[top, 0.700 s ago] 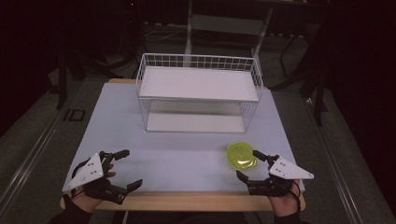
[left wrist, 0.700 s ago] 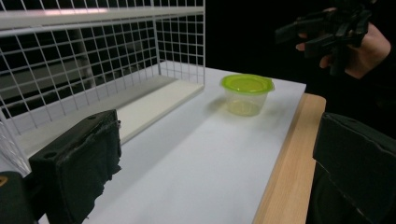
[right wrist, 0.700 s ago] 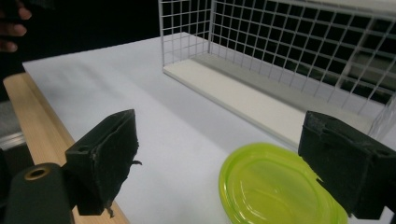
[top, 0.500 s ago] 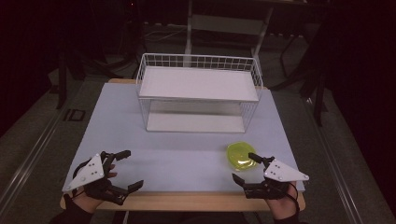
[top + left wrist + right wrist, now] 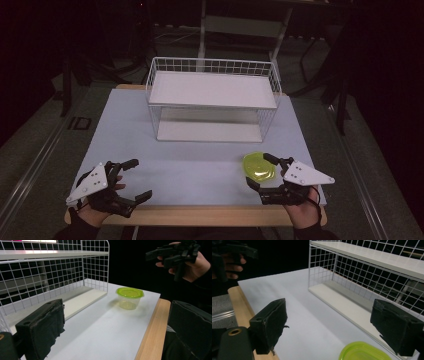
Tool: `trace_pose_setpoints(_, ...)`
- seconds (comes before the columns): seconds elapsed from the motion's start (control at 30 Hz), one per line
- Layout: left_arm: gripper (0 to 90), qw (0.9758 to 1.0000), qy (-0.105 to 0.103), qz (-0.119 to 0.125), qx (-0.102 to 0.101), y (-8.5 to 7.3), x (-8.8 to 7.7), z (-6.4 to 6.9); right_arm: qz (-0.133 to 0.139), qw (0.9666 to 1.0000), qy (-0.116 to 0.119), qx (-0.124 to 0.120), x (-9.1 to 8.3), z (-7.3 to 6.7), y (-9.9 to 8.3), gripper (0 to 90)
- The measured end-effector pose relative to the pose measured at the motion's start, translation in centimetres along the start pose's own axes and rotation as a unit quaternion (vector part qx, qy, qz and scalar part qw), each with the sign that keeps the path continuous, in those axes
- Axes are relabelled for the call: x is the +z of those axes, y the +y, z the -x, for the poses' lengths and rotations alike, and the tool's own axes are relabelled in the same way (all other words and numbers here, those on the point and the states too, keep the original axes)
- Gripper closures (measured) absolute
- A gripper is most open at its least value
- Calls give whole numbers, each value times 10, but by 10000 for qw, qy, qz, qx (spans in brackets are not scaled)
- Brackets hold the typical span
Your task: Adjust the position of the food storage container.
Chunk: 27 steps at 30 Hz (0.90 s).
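Observation:
A clear plastic container with a lime-green lid stands on the pale table near its front right. My right gripper hovers open just above and beside it. In the right gripper view the lid lies low between the wide-set jaws of the right gripper, untouched. From the left gripper view the container stands alone, with the right gripper raised above it. My left gripper is open at the front left with nothing between the jaws of the left gripper.
A white wire rack with a top shelf and a bottom board stands at the back middle of the table. The wooden front edge runs under both hands. Dark floor and chair legs surround the table.
My right gripper has shifted a little to the left, so its jaws now reach over the green lid. The container and the left gripper have stayed put.

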<state>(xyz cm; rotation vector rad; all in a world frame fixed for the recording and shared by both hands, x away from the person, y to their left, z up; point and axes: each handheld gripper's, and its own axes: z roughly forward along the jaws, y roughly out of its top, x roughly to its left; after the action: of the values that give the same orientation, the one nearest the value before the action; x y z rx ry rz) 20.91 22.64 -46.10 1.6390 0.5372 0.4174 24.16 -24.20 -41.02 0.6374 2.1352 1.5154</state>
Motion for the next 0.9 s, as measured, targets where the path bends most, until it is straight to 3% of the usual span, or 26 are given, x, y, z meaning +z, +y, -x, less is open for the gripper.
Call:
trace_pose_setpoints(0.07,17,10000,-8,4,-51,0,0,-1,15,10000,5,58,2,6,1,135)
trace_pose_setpoints(0.17,17,10000,4,10,-73,0,0,-1,-50,9997,-221,-111,7,14,3,128)
trace_pose_setpoints(0.3,17,9999,-5,47,-106,0,0,-1,-67,9991,-416,-1,11,29,3,118)
trace_pose_setpoints(0.47,17,9999,-4,36,-137,0,0,-1,-324,9968,-695,209,16,48,0,120)
trace_pose_setpoints(0.57,17,9999,-1,37,-131,0,0,-1,-334,9947,-809,536,19,58,-5,120)
trace_pose_setpoints(0.63,17,9999,5,31,-124,-1,0,-2,-351,9936,-879,616,20,64,-10,131)
trace_pose_setpoints(0.8,17,9999,32,15,-113,-1,0,-2,-622,9894,-1081,748,21,78,-24,261)
trace_pose_setpoints(0.83,17,9999,54,4,-102,-1,0,-2,-695,9886,-1054,818,21,82,-27,337)
trace_pose_setpoints(0.9,17,9999,96,-12,-78,-2,1,-2,-755,9874,-1096,856,21,85,-31,365)
